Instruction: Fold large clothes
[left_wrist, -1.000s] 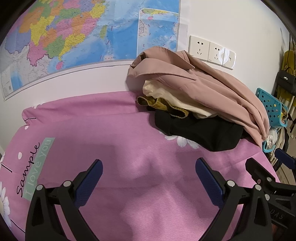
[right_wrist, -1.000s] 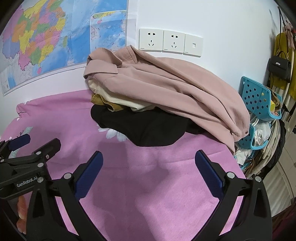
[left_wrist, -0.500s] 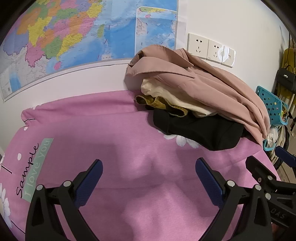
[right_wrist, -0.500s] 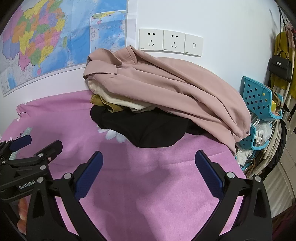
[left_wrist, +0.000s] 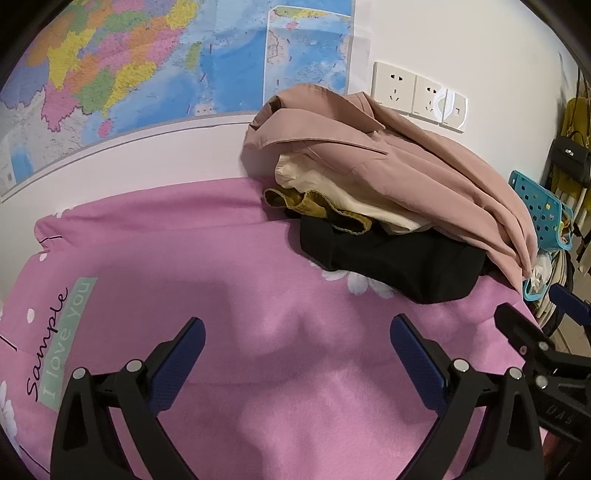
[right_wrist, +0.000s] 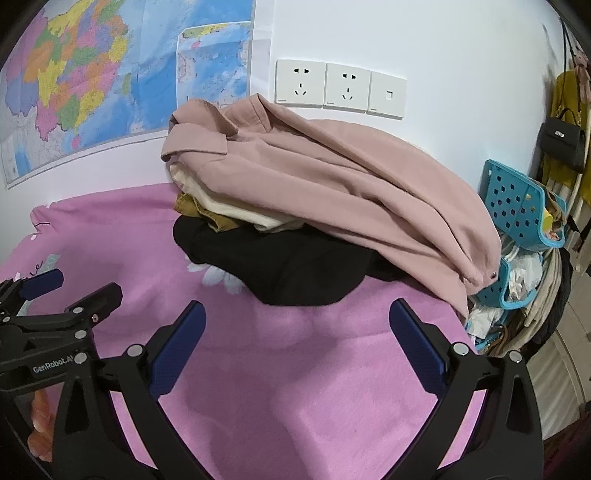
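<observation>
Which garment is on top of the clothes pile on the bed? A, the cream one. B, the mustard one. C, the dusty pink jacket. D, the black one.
C: the dusty pink jacket drapes over the cream garment, mustard garment and black garment.

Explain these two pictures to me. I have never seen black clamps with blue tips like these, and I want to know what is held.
No robot arm is here: a person carries two hand-held clamps, each with its own camera looking along its fingers. One picture comes from the left gripper, the other from the right gripper. Both are open and hold nothing. Below them lies a pink bedspread. Against the wall sits a heap of clothes: a pink jacket on top, a cream garment and a mustard one under it, a black garment at the bottom. Nothing is folded yet.
</observation>
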